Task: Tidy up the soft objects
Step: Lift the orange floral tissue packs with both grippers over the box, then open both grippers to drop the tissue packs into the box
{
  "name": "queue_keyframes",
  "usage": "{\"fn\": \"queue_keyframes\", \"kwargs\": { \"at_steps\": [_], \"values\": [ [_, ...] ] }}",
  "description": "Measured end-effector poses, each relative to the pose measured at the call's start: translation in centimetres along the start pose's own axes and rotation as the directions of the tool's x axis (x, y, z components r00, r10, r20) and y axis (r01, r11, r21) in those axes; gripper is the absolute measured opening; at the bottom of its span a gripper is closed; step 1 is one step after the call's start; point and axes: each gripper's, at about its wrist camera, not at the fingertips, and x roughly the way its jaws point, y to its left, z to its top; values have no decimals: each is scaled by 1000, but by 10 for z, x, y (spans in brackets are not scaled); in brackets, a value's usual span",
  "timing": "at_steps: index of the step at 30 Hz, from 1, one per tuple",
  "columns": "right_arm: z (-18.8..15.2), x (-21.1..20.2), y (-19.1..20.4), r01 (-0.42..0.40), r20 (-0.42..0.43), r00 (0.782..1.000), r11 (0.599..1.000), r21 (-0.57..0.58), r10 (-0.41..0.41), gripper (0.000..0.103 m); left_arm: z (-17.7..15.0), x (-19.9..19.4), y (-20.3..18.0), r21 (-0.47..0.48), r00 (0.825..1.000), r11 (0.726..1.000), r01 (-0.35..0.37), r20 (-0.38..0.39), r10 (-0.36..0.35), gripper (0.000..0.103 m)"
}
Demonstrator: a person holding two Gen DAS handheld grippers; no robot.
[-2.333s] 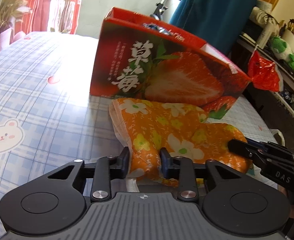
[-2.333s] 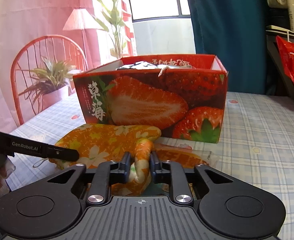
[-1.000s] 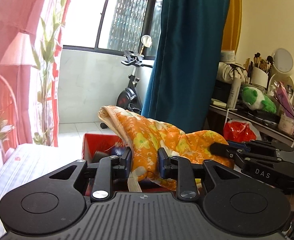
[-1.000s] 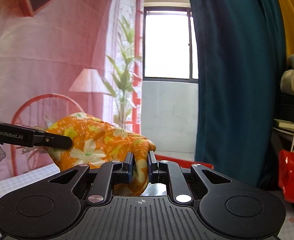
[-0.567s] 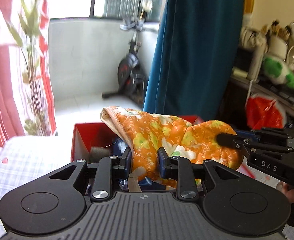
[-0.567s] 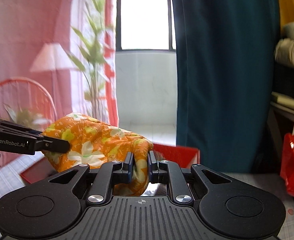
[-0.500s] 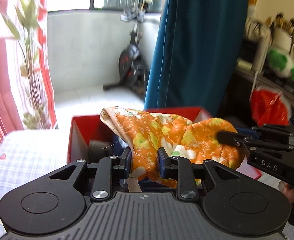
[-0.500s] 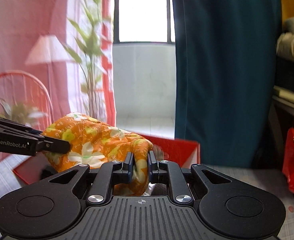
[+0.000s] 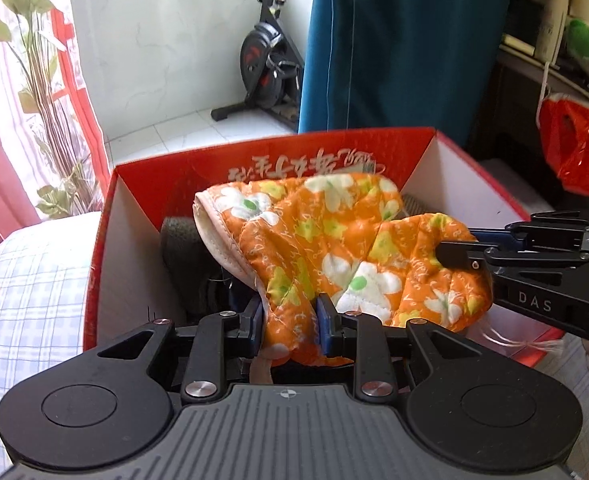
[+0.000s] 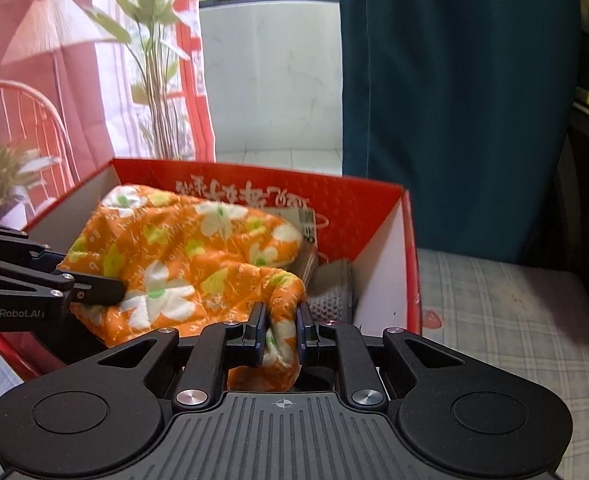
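Observation:
An orange oven mitt point(image 9: 334, 240) with white and yellow flowers hangs over the open red strawberry box point(image 9: 106, 208). My left gripper point(image 9: 289, 320) is shut on the mitt's near edge by its white cuff. My right gripper point(image 10: 281, 334) is shut on the mitt's point(image 10: 190, 256) thumb end. In the left wrist view the right gripper point(image 9: 454, 254) reaches in from the right and pinches the mitt's far side. In the right wrist view the left gripper point(image 10: 106, 292) comes in from the left. Dark items point(image 9: 186, 256) lie under the mitt inside the box point(image 10: 406, 232).
The box stands on a blue checked tablecloth point(image 9: 26, 280). A teal curtain point(image 9: 394, 40) hangs behind it, with an exercise bike point(image 9: 266, 68) on the balcony. A red plastic bag point(image 9: 578, 152) hangs at the right by a cluttered shelf. A potted plant point(image 10: 2, 184) stands left.
Both grippers have tilted downward and carried the mitt forward and lower, from above the box's rim to over its open inside. The grips on the mitt are unchanged.

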Motion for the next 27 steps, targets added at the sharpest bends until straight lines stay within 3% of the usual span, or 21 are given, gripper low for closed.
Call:
{"fn": "queue_keyframes", "kwargs": {
  "at_steps": [6, 12, 15, 19, 21, 23, 25, 27],
  "values": [
    [2, 5, -3, -16, -44, 999, 1000, 26, 17, 14, 2, 7, -2, -19, 1000, 1000, -5, -23, 4, 29],
    [4, 6, 2, -26, -74, 997, 999, -21, 24, 14, 2, 5, -3, -15, 1000, 1000, -4, -24, 4, 29],
    [3, 2, 2, -26, -68, 997, 999, -31, 24, 18, 2, 2, -8, 21, 999, 999, -40, 2, 40, 40],
    [0, -9, 5, -30, -13, 1000, 996, -90, 29, 30, -1, -13, -19, 82, 995, 992, -94, 48, 90, 76],
    [-1, -18, 4, -29, 14, 999, 993, -114, 31, 36, -3, -24, -20, 86, 994, 993, -82, 73, 76, 84],
    [-3, -31, 3, -24, 56, 998, 993, -119, 31, 60, -5, -35, -21, 83, 991, 992, -95, 100, 87, 94],
    [-5, -48, 1, -27, 114, 993, 991, -129, 42, 71, -9, -48, -23, 92, 984, 988, -125, 143, 111, 99],
    [-8, -64, 0, -28, 159, 986, 988, -154, 53, 72, -14, -59, -25, 91, 980, 988, -126, 169, 109, 99]
  ]
}}
